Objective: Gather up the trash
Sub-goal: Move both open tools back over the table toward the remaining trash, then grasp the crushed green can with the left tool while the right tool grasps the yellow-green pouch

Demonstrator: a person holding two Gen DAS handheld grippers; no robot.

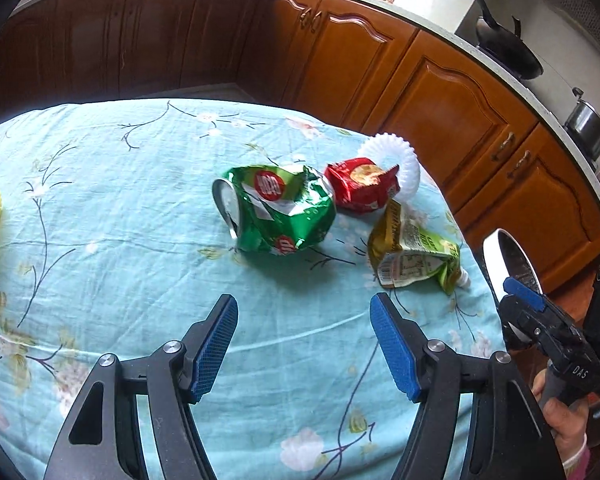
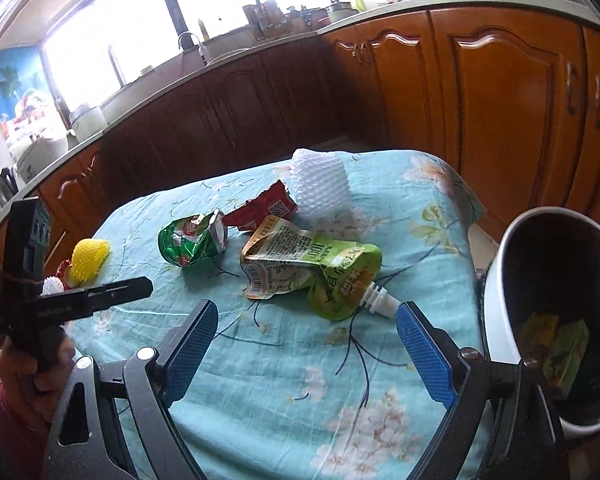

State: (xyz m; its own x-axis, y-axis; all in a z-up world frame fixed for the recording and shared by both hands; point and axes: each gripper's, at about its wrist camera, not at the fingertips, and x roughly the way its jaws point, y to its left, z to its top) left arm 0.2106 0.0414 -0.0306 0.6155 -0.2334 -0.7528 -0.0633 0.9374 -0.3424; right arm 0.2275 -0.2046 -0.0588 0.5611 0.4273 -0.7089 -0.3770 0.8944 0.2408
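across the pale blue flowered cloth on the surface (image 1: 100, 200) the litter is spread ahead of me. a crushed green can (image 1: 276, 210) lies near the middle, a red wrapper (image 1: 360, 190) just beside it, and a white foam net sleeve (image 1: 404, 168) behind the wrapper, touching it. a green drink pouch (image 2: 312, 268) lies flattened nearest my right side, its white spout pointing toward the right jaw pad. a yellow foam net (image 2: 90, 258) sits well apart at the far left edge, with a bit of red and white stuff beside it that i cannot make out. a white bin (image 2: 500, 280) with a dark inside stands off the right edge of the surface, some yellow-green packaging already in it. wooden cabinets (image 1: 440, 112) curve round behind.

my left gripper (image 1: 304, 344) hangs above bare cloth, jaws released and empty, the can ahead of them and apart. my right gripper (image 2: 306, 350) has its jaws spread wide, nothing in them; the pouch lies just beyond the tips, its spout near the right pad, whether touching i cannot tell.
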